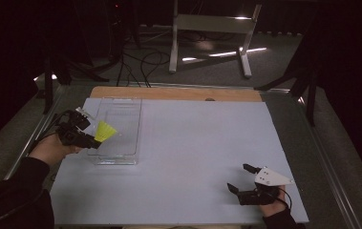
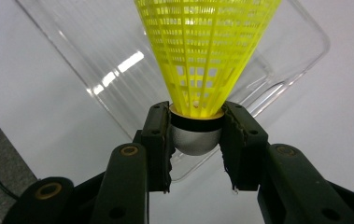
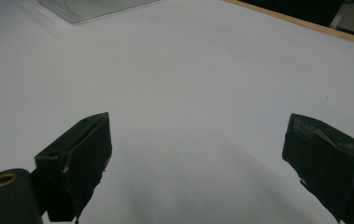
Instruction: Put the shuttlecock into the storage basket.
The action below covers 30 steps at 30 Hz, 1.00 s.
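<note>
A yellow shuttlecock (image 2: 198,56) is pinched at its rounded silver-grey base by the left tool (image 2: 195,133), with one black jaw pressed against each side of the base and the mesh skirt flaring away from the jaws. In the high view, the left tool (image 1: 92,139) is seen at the left edge of the white worktop (image 1: 193,162), carried by the left hand (image 1: 52,150), and the shuttlecock (image 1: 105,131) is held over the near left part of a clear plastic tray (image 1: 121,107), which lies flat on the worktop. Whether the skirt touches the tray cannot be told. The right tool (image 1: 239,178) is held by the right hand (image 1: 274,206) low over the near right part of the worktop, well apart from the tray; its jaws are spread wide, with nothing between them.
</note>
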### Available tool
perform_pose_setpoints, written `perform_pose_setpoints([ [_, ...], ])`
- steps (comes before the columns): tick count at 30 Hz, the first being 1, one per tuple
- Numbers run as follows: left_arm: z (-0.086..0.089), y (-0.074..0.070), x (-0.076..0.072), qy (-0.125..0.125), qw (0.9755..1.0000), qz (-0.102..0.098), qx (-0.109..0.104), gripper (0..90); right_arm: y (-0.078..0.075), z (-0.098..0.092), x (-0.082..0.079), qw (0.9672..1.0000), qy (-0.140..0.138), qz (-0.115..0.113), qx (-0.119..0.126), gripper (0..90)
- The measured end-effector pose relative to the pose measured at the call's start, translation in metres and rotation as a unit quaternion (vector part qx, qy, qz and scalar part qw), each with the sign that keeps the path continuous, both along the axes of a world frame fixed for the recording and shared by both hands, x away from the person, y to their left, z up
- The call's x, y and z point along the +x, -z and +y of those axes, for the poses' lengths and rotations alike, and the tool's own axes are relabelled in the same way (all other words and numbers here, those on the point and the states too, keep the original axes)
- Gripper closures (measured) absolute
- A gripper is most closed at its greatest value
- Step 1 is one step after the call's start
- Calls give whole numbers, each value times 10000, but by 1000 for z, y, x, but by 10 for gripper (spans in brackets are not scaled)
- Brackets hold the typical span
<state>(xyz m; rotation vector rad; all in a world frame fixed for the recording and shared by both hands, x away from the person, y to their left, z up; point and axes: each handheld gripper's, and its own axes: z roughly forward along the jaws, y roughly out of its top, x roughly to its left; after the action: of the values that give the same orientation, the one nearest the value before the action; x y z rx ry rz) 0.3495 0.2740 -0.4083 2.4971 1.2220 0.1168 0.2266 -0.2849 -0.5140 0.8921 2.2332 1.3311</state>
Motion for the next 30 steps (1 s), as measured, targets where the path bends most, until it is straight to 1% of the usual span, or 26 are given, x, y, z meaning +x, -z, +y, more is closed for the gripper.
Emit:
perform_pose_setpoints([
  [6, 3, 7, 1, -47, 10000, 71, 38, 656, 0, 0, 0, 10000, -3, 8, 2, 83],
  [9, 3, 9, 2, -7, 9999, 102, 16, 656, 0, 1, 0, 10000, -9, -1, 1, 83],
  [14, 3, 14, 4, 30, 9998, 166, 40, 656, 0, 0, 0, 10000, -3, 10, 9, 83],
  [19, 1, 17, 7, -26, 9997, 165, 195, 654, 0, 0, 0, 10000, -12, 7, 1, 82],
  [20, 0, 17, 8, -21, 9996, 186, 202, 654, 0, 0, 0, 10000, -17, 6, 2, 82],
  [25, -1, 22, 11, 38, 9989, 279, 363, 654, 0, 0, 0, 10000, -9, 15, 31, 83],
  [27, -2, 24, 12, 17, 9988, 296, 382, 654, 0, 0, 0, 10000, -8, 16, 27, 83],
  [28, -3, 24, 12, 58, 9987, 319, 394, 654, 0, 0, 0, 10000, -12, 16, 24, 82],
  [30, -5, 23, 12, -20, 9986, 300, 441, 653, 0, 0, 0, 10000, -14, 11, 16, 83],
])
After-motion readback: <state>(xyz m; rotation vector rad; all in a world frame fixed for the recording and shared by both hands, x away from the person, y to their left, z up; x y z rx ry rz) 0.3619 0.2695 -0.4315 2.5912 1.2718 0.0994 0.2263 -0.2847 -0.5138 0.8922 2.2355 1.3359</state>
